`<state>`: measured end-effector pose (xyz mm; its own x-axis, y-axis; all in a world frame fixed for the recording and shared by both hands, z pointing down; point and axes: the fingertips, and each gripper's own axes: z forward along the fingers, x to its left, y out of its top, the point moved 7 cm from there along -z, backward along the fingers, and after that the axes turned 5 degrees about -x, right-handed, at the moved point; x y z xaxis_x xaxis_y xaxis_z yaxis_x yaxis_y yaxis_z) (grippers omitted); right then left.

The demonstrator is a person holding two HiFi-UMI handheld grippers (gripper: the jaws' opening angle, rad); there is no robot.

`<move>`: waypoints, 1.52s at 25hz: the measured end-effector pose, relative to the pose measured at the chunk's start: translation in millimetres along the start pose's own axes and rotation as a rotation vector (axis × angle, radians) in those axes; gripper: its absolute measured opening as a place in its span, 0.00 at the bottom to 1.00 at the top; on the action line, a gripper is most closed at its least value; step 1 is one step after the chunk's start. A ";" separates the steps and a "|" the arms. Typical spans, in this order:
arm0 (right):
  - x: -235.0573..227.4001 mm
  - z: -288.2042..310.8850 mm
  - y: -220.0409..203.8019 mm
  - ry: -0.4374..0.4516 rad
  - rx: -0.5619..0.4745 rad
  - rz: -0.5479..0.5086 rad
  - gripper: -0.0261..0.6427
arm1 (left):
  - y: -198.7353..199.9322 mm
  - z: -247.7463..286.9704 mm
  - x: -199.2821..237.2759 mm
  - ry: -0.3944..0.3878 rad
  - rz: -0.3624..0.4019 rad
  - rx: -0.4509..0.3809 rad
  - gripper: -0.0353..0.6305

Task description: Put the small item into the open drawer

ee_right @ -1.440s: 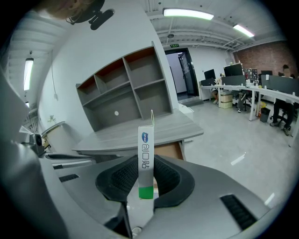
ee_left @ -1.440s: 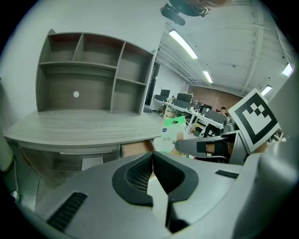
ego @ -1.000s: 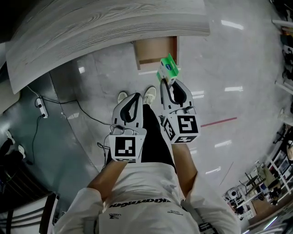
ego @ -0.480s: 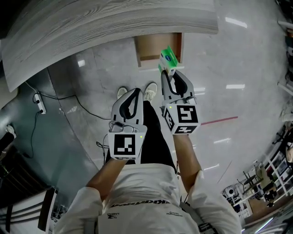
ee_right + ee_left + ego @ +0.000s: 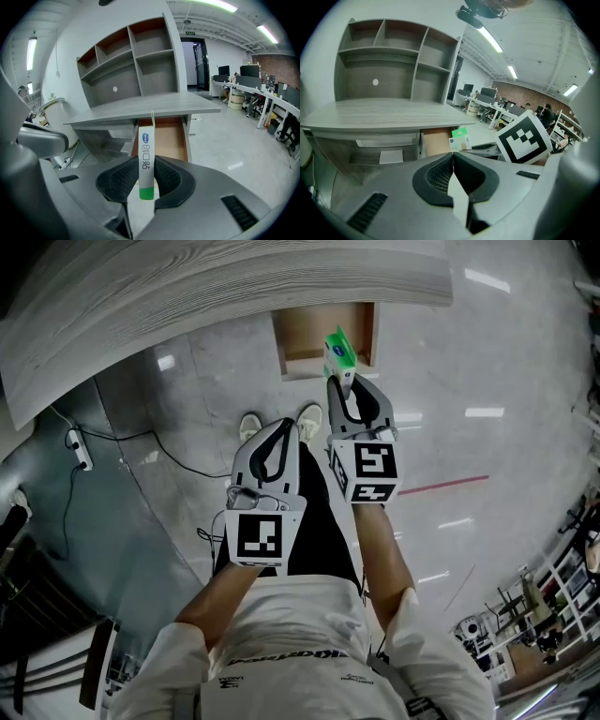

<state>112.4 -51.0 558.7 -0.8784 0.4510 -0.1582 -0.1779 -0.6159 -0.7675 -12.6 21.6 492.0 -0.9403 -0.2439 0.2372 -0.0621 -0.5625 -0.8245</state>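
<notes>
gripping a slim white carton edge-on, the right tongs are clamped on its lower half, ribbed black pads pressing both flat faces; its green end sits low between the pads, and its blue-logo end with a thin hang tab stands up past the tips. in the head view the carton shows against the front right corner of the open drawer, a shallow box with a plain brown bottom, pulled out from under the pale grey wood-grain bench. the left tongs are closed together with nothing between them, beside the right pair and well back from the drawer. a glossy pale floor lies below
</notes>
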 end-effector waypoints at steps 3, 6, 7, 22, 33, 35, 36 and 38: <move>-3.0 4.4 -3.8 -0.002 0.015 -0.018 0.22 | -0.9 1.6 -1.2 0.001 0.002 0.004 0.08; -6.1 12.0 -4.6 0.000 0.014 -0.037 0.22 | -1.9 4.7 -2.2 0.002 0.001 0.009 0.08; -6.8 14.3 -5.4 0.000 0.018 -0.044 0.22 | -2.4 5.7 -2.2 0.002 0.000 0.011 0.08; -9.6 41.3 -12.6 -0.007 0.068 -0.133 0.22 | -2.3 14.1 -5.1 -0.011 -0.019 0.025 0.08; -7.7 66.7 -21.7 -0.018 0.110 -0.179 0.22 | -3.7 21.3 9.2 0.002 -0.034 0.030 0.08; -7.3 70.4 -22.4 -0.020 0.118 -0.180 0.22 | -3.9 21.9 10.7 0.003 -0.037 0.033 0.08; -7.0 72.1 -22.9 -0.021 0.120 -0.179 0.22 | -4.3 22.0 11.4 0.003 -0.039 0.033 0.08; -7.0 74.7 -23.9 -0.024 0.124 -0.178 0.22 | -4.9 22.3 12.5 0.004 -0.042 0.031 0.08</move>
<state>89.7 -87.7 624.6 -0.8385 0.5448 -0.0113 -0.3828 -0.6036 -0.6994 -16.6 3.7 510.4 -0.9386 -0.2165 0.2687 -0.0907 -0.5966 -0.7974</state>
